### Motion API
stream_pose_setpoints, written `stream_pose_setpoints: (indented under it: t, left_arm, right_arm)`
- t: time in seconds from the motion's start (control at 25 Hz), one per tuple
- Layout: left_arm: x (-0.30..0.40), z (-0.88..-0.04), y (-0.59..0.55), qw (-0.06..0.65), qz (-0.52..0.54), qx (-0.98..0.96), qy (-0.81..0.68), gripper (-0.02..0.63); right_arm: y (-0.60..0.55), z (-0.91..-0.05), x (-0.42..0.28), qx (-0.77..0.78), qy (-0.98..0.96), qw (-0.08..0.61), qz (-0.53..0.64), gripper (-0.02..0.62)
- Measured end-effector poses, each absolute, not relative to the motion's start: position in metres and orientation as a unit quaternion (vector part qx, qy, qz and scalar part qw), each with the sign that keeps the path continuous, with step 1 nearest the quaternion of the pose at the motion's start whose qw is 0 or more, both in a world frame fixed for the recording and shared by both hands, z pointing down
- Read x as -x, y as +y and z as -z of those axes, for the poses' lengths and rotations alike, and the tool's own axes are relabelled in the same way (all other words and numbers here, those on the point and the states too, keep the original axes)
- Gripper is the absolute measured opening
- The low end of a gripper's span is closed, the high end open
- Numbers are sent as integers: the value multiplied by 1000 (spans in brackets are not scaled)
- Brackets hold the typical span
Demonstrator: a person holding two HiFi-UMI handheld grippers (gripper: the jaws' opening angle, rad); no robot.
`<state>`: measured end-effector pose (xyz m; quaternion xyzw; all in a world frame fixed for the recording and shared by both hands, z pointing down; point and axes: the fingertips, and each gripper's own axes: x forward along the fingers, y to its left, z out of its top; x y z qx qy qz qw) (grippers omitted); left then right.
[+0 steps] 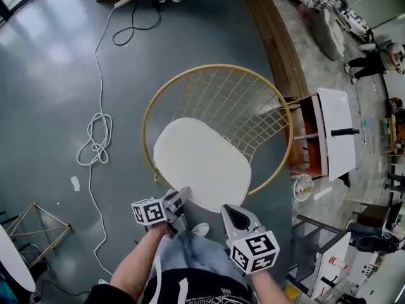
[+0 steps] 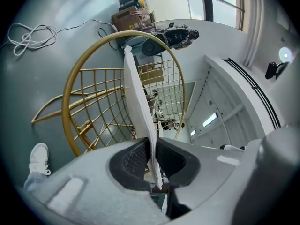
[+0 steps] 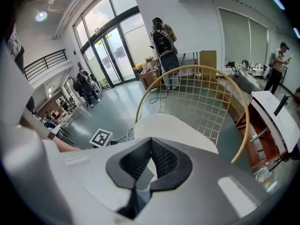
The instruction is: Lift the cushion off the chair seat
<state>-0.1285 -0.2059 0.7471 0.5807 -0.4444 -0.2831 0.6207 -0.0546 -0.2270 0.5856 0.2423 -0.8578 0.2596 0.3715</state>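
Note:
A white oval cushion [image 1: 199, 163] lies on the seat of a round gold wire chair [image 1: 215, 66]. My left gripper [image 1: 183, 196] is at the cushion's near edge, shut on that edge. In the left gripper view the thin cushion [image 2: 136, 88] stands edge-on between the pads of the left gripper [image 2: 152, 146], tilted up off the chair's wire [image 2: 70, 83]. My right gripper [image 1: 231, 211] hovers just short of the cushion's near right edge with its jaws shut and nothing between them. In the right gripper view the right gripper [image 3: 151, 142] points down at the cushion [image 3: 173, 128].
A white cable [image 1: 95, 138] loops over the grey floor left of the chair. A wooden stand with a white panel [image 1: 335, 132] is close on the right. A gold wire frame [image 1: 31, 227] lies at the lower left. My shoe [image 1: 200, 230] is below the seat. People [image 3: 164, 41] stand beyond the chair.

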Motion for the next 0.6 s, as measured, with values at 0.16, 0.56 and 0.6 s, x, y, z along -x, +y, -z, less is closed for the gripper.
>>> stream_pose_setpoints:
  t: [0.16,0.56,0.6]
  left_arm:
    - [132,-722,-215,611,285,-593,-441,34]
    - [128,-663,-238,584,265,-629,-441,29]
    - [128,-657,-239,580,260,-633,-441,29]
  right_arm:
    - [-235,-574,52,-263,-860,354,-256,-7]
    - [-250,-545,35,-305,-866,307,-251,-6]
    - [-250,-542,35,-308,-866,303,-251,-7]
